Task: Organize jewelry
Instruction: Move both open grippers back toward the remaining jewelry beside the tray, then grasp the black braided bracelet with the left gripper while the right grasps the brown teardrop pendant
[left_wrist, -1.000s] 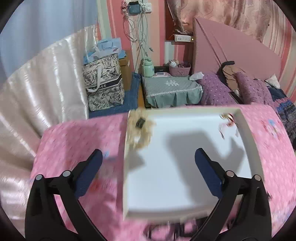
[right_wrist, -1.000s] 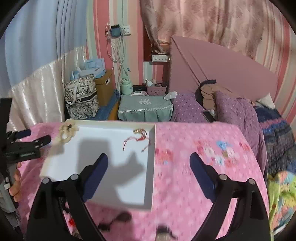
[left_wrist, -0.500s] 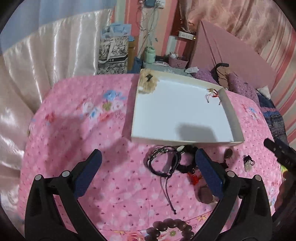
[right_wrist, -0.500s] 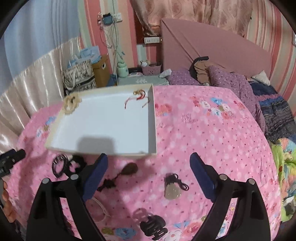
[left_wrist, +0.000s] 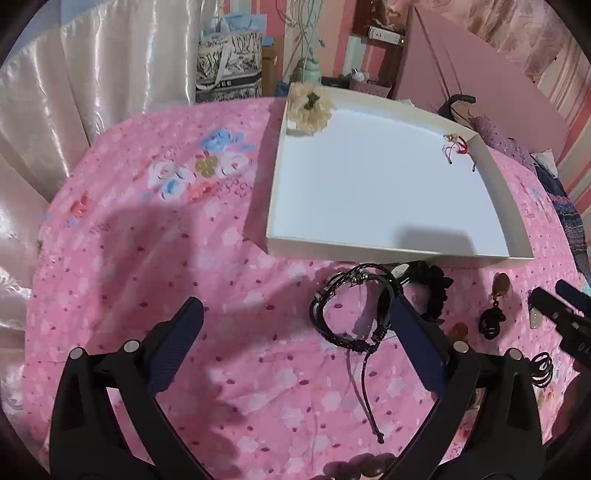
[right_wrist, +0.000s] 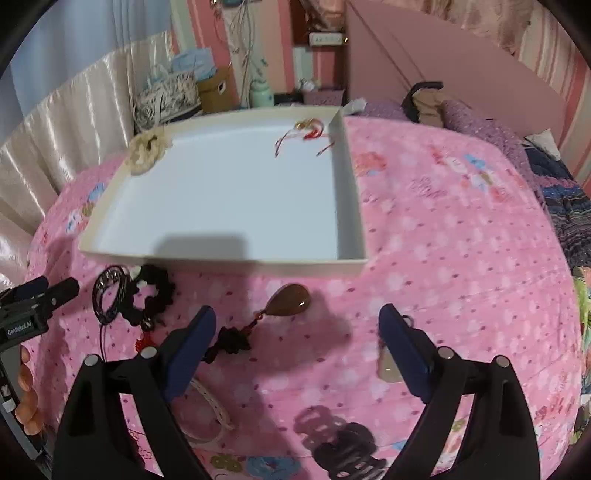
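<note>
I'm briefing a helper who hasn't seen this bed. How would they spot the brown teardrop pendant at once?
Start at the white tray on the pink bedspread and look just in front of its near wall. The brown teardrop pendant lies flat there, a black knotted cord trailing toward the right gripper. Unlike the black scrunchie and dark braided bracelet to its left, it is a smooth, glossy stone.
</note>
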